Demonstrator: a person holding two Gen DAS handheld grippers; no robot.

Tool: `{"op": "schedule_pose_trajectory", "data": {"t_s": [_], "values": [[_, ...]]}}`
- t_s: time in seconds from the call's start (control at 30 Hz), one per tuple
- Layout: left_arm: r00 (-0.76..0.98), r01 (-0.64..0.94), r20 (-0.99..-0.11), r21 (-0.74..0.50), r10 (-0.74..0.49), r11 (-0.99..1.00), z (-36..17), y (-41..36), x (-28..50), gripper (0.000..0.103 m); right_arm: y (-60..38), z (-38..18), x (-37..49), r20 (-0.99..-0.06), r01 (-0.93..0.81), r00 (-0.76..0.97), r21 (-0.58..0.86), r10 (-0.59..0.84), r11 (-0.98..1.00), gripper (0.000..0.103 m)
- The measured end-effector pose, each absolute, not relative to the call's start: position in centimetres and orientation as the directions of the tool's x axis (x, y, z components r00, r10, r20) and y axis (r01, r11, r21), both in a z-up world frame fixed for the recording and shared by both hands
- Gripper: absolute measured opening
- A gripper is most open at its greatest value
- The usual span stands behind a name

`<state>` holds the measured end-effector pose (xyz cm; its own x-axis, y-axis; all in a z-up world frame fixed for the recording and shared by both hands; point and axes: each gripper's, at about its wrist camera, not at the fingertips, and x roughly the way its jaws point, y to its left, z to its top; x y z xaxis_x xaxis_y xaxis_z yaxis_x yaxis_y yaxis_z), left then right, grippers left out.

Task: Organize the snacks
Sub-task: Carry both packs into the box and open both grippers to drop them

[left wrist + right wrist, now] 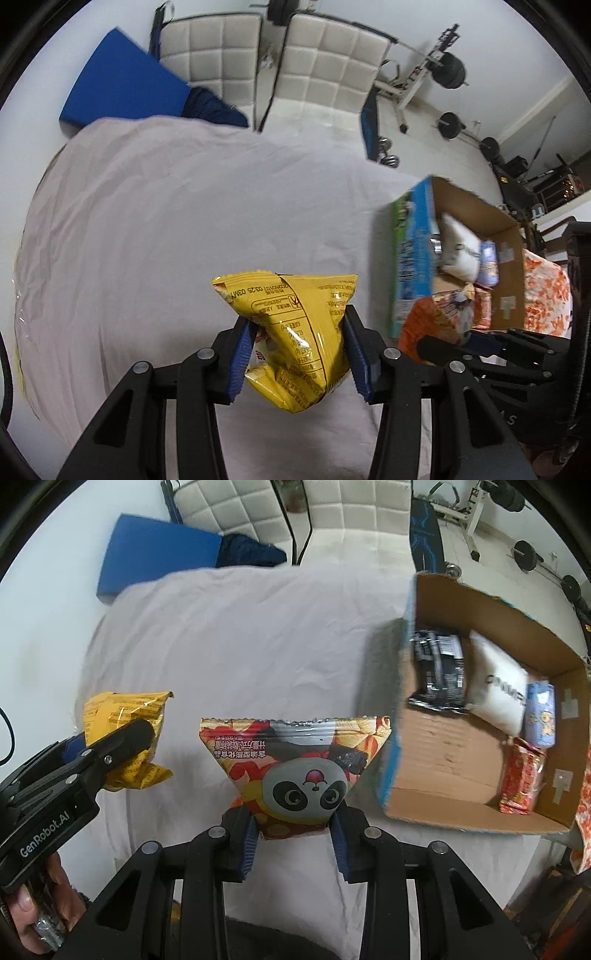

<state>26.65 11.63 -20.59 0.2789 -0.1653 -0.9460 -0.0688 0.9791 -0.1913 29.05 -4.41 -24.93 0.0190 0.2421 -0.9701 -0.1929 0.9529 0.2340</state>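
Observation:
My left gripper (295,328) is shut on a yellow snack bag (291,332), held above the white sheet; the same yellow snack bag (123,734) shows at the left of the right wrist view with the left gripper (110,753) on it. My right gripper (293,821) is shut on a red and orange snack bag with a panda face (299,771). An open cardboard box (443,746) stands to the right and holds a black packet (439,672), a white packet (498,686), a small blue packet (541,712) and a red packet (521,775).
A white sheet (184,221) covers the table. Beyond it lie a blue pad (122,81), two white padded chairs (325,70) and weight equipment (447,74). A hand (33,904) holds the left gripper's handle. An orange patterned cloth (546,295) lies behind the box.

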Motion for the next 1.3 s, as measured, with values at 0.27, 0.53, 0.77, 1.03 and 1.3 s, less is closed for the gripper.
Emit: {"op": "schedule_pose_trajectory", "data": {"t_s": [0.27, 0.53, 0.77, 1.03, 1.3], "values": [[0.323, 0.015, -0.924, -0.214, -0.207, 0.977, -16.9, 5.4, 25.8, 0.043, -10.6, -20.2, 26.8, -0.964, -0.160, 0.102, 0.226, 0.244, 0.961, 0.036], [0.324, 0.103, -0.912, -0.231, -0.252, 0.968, -15.1, -0.9, 24.9, 0.043, -17.5, -18.1, 24.7, -0.958, -0.098, 0.161, 0.223, 0.236, 0.970, 0.036], [0.297, 0.149, -0.918, -0.227, -0.262, 0.963, -15.6, -5.6, 24.4, 0.043, -22.8, -18.2, 23.7, -0.956, -0.045, 0.175, 0.231, 0.235, 0.972, 0.036], [0.281, 0.153, -0.924, -0.225, -0.261, 0.962, -16.5, -8.4, 25.6, 0.043, -26.3, -19.3, 25.0, -0.957, -0.017, 0.178, 0.232, 0.231, 0.973, 0.036], [0.241, 0.126, -0.936, -0.231, -0.255, 0.965, -18.9, -9.7, 28.5, 0.043, -28.1, -21.6, 27.5, -0.965, -0.006, 0.184, 0.188, 0.185, 0.982, 0.036]]}}
